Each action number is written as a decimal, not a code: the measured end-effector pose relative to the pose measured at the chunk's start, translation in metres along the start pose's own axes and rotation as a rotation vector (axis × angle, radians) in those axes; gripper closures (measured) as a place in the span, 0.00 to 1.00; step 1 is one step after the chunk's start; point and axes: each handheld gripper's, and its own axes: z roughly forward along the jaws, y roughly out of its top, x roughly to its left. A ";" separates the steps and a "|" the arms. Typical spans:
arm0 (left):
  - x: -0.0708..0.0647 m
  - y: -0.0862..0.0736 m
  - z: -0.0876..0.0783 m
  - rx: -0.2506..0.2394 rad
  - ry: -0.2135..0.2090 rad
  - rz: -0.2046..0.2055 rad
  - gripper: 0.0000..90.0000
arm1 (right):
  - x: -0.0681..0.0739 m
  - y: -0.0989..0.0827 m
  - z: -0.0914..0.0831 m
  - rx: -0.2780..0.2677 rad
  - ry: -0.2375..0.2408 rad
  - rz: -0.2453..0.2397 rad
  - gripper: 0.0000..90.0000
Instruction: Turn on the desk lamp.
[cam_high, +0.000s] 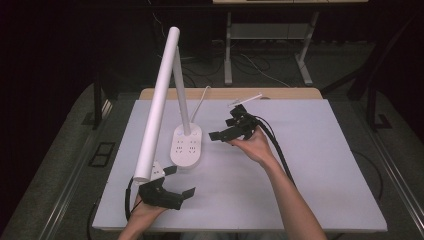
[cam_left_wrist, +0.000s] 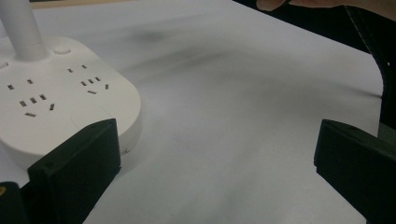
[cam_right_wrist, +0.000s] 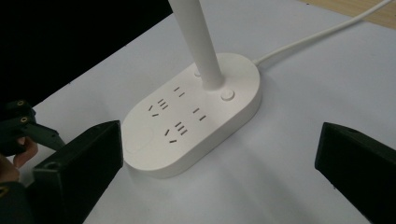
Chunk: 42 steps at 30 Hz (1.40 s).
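Hovering at the near left of the table, the left gripper has its jaws spread wide with nothing between them, just in front of the near end of the lamp base. In the left gripper view that white socket base sits beside one black jaw, apparently not yet touched. Its stem rises from the far end of the base, and the long lamp head slants down and forward until its lower end hangs right above the left gripper. To the right, the right gripper also stands wide and empty, near the base's right side and facing it. The likely trouble is the overhanging head: lifting the left gripper carelessly could knock it and tip the whole lamp. A one-sided shove could also slide the base, dragging its cord at the far edge.
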 end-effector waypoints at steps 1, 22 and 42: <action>0.000 0.000 0.000 0.000 0.000 0.000 0.00 | 0.000 0.001 0.002 0.000 -0.001 0.007 0.01; 0.000 0.000 0.000 0.007 -0.005 0.015 0.00 | -0.005 0.018 0.042 -0.015 0.032 0.000 0.39; -0.001 0.000 0.001 0.011 -0.013 0.023 0.00 | -0.024 0.017 0.072 -0.053 0.069 0.085 0.62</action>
